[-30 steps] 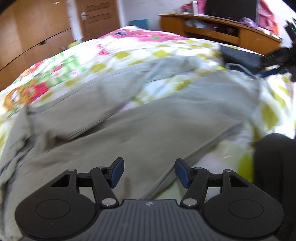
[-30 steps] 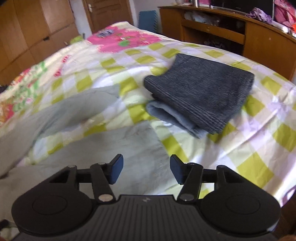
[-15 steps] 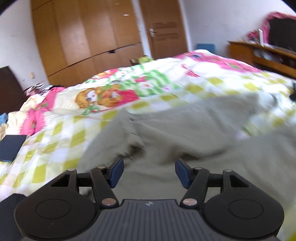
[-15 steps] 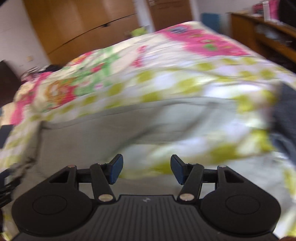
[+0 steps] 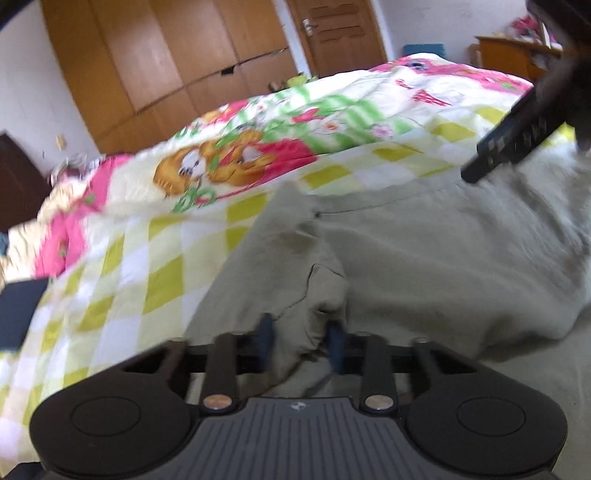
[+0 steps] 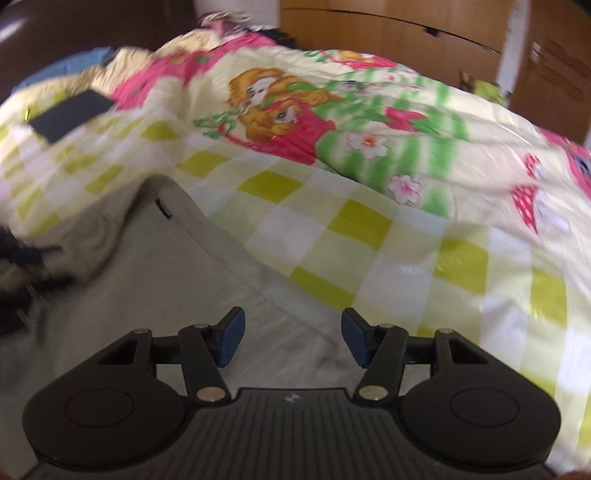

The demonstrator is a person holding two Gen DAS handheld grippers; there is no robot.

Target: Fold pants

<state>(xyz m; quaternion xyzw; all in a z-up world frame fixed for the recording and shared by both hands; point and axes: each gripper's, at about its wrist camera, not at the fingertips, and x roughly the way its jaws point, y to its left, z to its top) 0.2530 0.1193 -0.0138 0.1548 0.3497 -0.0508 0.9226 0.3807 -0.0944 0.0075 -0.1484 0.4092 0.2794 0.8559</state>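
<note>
Light khaki pants (image 5: 424,266) lie spread on a bed with a checked and flowered cover (image 5: 147,258). My left gripper (image 5: 301,341) sits low at the waist end, its fingers closing on a bunched fold of the pants that rises between them. My right gripper (image 6: 290,341) is open and empty, just above the pants' edge seam (image 6: 236,273), and shows as a dark blurred shape in the left wrist view (image 5: 517,136). A small dark label (image 6: 163,211) marks the waistband corner.
A dark flat object (image 6: 70,114) lies on the bed near the pillows, seen too at the left wrist view's left edge (image 5: 18,317). Wooden wardrobes (image 5: 177,62) and a door (image 5: 336,33) stand behind the bed.
Both grippers swung left toward the waist end of the pants. My left gripper dropped onto the fabric and its fingers narrowed around a fold. The right gripper stayed open.
</note>
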